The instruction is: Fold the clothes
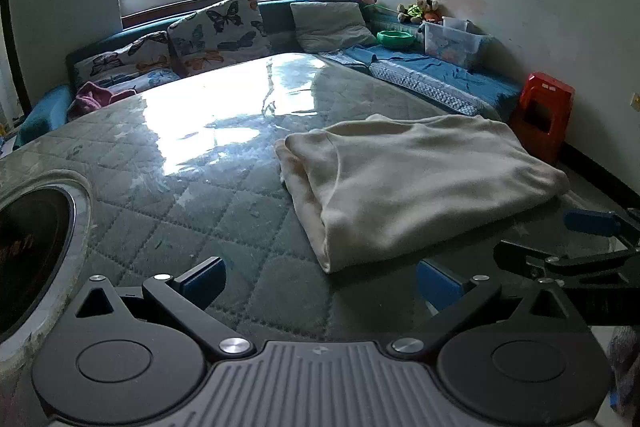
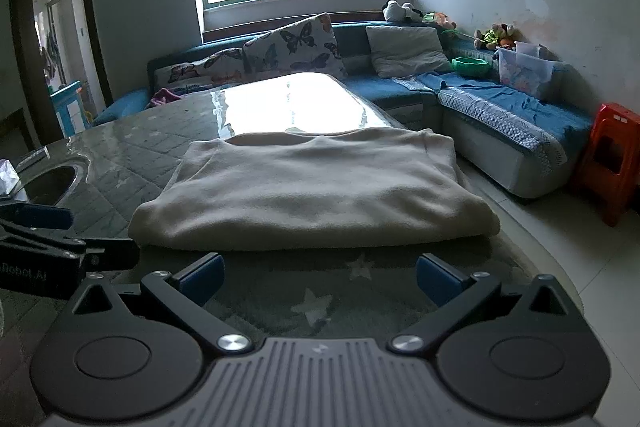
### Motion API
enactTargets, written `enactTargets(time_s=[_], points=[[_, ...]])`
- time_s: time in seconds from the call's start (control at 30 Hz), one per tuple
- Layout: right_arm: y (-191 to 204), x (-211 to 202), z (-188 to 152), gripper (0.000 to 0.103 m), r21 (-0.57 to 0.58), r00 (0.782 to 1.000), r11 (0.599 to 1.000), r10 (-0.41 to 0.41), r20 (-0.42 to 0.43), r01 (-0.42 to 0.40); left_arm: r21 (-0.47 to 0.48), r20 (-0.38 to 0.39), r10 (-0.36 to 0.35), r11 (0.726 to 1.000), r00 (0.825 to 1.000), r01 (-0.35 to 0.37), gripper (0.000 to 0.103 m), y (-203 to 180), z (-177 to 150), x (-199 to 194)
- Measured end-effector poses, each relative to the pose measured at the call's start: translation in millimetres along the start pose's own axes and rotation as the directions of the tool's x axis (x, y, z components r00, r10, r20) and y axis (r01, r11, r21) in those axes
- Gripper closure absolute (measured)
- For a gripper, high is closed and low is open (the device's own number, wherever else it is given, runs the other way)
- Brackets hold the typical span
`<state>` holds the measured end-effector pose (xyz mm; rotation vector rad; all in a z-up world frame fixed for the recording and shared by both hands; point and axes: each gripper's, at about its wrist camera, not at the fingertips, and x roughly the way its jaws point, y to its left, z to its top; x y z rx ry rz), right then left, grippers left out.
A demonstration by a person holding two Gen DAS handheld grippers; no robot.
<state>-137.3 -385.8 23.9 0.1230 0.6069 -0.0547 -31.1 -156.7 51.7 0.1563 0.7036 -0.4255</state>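
The cream sweater (image 2: 316, 187) lies on the glass-topped counter (image 1: 224, 115), already doubled into a thick rectangle with its neckline at the far edge. Both claws, the left (image 1: 320, 283) and the right (image 2: 320, 279), are spread wide and empty, just short of the near fold. Folding looks nearly done, though hidden sleeves are hard to judge. A next move would call for pinching one side edge and laying it across, or simply squaring the bundle.

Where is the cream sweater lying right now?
The sweater lies folded on the glass-topped table, straight ahead of the open right gripper in its view, and right of centre in the left wrist view, near the table's edge.
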Motion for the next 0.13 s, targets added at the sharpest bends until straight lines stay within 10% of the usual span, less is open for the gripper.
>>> enactTargets(time_s=[0.13], points=[[0.7, 3.9, 2.7, 0.0, 0.003, 1.0, 1.0, 0.0, -0.001, 0.0, 0.002, 0.007, 0.011, 1.0, 1.0, -0.011, 0.0, 2.6, 4.5, 3.9]])
